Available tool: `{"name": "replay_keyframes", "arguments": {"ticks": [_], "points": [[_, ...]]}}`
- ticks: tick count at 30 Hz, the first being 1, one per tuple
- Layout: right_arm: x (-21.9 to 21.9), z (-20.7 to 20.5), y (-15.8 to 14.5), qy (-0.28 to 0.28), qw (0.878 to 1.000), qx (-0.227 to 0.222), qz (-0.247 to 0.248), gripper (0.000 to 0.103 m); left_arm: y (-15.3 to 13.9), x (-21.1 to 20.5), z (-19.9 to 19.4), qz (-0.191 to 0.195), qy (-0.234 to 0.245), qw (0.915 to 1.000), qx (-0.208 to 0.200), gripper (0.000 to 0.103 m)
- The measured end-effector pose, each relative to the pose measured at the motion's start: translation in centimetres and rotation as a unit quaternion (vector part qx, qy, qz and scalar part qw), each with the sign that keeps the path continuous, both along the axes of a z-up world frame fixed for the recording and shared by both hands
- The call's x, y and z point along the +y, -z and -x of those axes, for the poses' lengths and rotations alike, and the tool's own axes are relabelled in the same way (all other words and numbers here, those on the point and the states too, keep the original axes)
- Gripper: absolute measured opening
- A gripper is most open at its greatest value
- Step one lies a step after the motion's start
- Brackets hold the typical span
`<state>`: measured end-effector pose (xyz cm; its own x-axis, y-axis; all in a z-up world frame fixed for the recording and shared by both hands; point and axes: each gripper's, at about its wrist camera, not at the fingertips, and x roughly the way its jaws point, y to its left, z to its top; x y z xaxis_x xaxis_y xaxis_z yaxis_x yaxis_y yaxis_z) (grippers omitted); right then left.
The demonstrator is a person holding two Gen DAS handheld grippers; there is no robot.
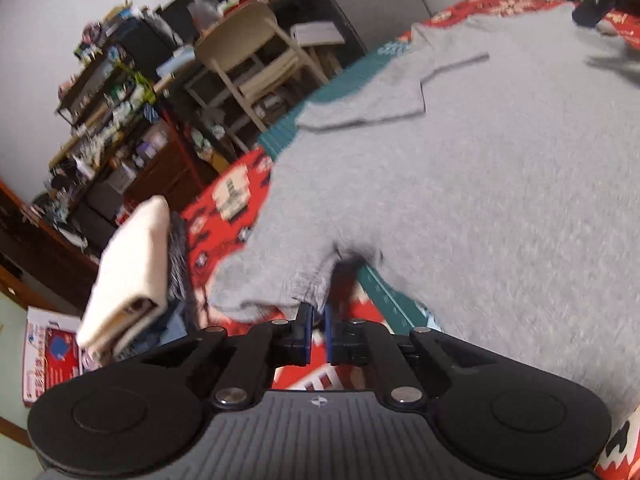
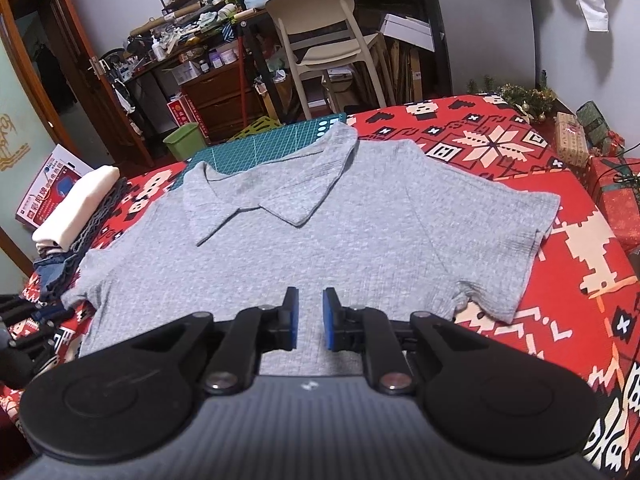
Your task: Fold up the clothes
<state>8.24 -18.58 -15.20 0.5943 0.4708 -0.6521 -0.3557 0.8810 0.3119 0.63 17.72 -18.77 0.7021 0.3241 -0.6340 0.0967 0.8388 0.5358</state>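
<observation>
The grey polo shirt (image 2: 304, 232) lies face up and spread flat on the red patterned cloth (image 2: 520, 152) covering the tabletop, collar toward the far edge where a green cutting mat (image 2: 256, 140) shows beneath it. Both short sleeves are extended; no fold has been made yet.

**Left hand-held gripper** (image 1: 317, 312): the jaws are nearly closed, with the edge of the shirt's left sleeve (image 1: 272, 280) pinched or about to be pinched at the pad tips. The view is motion-blurred, so whether the pads press on the cloth cannot be confirmed — verify the hold before lifting.

**Right hand-held gripper** (image 2: 310, 312): it hovers over the lower middle of the shirt, jaws a narrow gap apart, with nothing between them.

Recommended procedure for this step:

1. Take the sleeve hem with enough fabric between the pads; a grip on the bare edge is likely to slip.
2. Lift only high enough to clear the body panel, then carry the sleeve inward toward the centre line.
3. Use the right tool to steady the body panel, or take the matching point lower on the same side — this should keep the fold line straight.
4. Keep clear of the stack of folded clothes (image 2: 76, 208) beside the left sleeve.
</observation>
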Motion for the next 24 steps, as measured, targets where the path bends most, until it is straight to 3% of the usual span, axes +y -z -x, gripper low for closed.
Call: {"name": "replay_keyframes", "arguments": {"ticks": [9, 16, 20, 24], "points": [[-0.6, 0.1, -0.2, 0.006, 1.0, 0.001, 0.001, 0.018, -1.0, 4.3, -0.2, 0.093, -0.079, 0.9923, -0.017, 0.012], [-0.4, 0.0, 0.0, 0.008, 1.0, 0.006, -0.006, 0.018, -1.8, 7.9, -1.3, 0.212, -0.126, 0.9686, -0.031, 0.012], [-0.2, 0.1, -0.2, 0.007, 1.0, 0.005, -0.008, 0.018, -1.6, 8.5, -2.5, 0.241, -0.141, 0.9598, -0.032, 0.013], [-0.4, 0.1, -0.2, 0.009, 1.0, 0.006, -0.007, 0.018, -1.6, 9.2, -3.0, 0.273, -0.159, 0.9481, -0.038, 0.022]]}}
